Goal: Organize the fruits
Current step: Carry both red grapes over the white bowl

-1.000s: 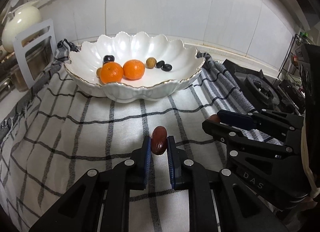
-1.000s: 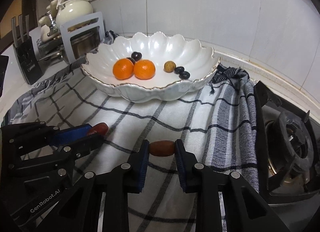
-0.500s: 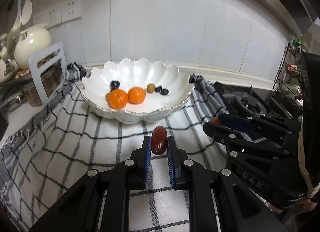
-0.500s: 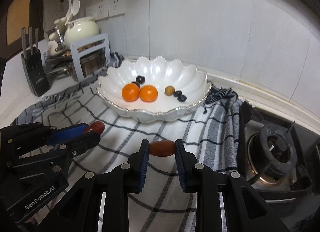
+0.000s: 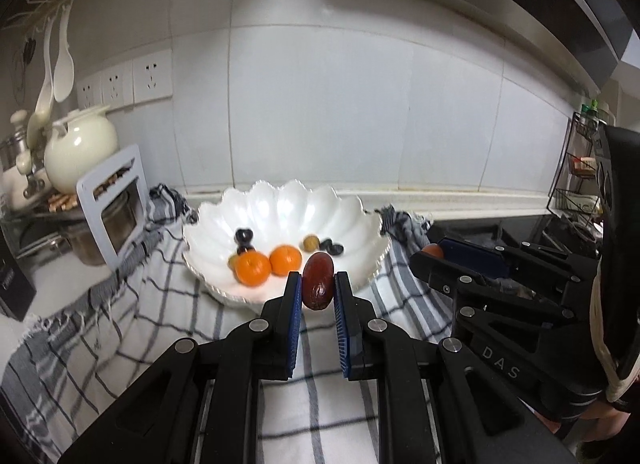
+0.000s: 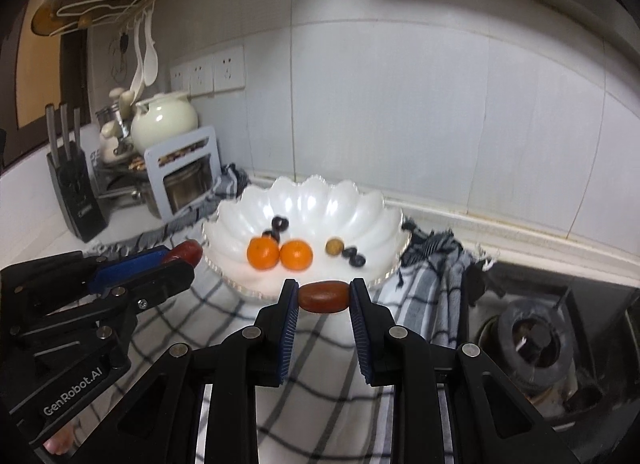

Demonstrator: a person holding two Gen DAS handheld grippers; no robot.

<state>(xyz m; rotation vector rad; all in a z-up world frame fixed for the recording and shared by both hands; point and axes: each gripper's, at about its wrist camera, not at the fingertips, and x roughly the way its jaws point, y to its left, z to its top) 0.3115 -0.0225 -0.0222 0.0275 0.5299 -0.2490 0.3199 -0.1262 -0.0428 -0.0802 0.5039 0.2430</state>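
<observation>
The left gripper (image 5: pixel 317 288) is pinching a dark red date (image 5: pixel 318 281) between its blue-padded fingers (image 5: pixel 293 306), the date standing upright with its long axis running up the frame at lower centre of the left wrist view. The right gripper (image 6: pixel 324 296) is pinching a second date (image 6: pixel 323 296) by its two ends, this one lying crosswise with its long axis running left to right across the frame. Both dates are hanging above the checked cloth (image 5: pixel 132 328) in front of the white scalloped bowl (image 6: pixel 304 200), which is sitting on that cloth at centre frame. Inside the bowl two oranges (image 6: pixel 263 254) are lying side by side, with one small tan round fruit (image 6: pixel 334 246) to their right, two dark berries (image 6: pixel 354 256) just beside it, and more dark berries (image 6: pixel 279 224) behind the oranges; their number cannot be told. At the left of the frame a cream teapot (image 6: pixel 164 122), a knife block (image 6: pixel 76 192) with three handles, and a steel pot behind a white rack (image 6: pixel 184 176) are standing on the desk (image 6: pixel 32 236). A gas burner (image 6: pixel 528 340) is sitting at lower right.
</observation>
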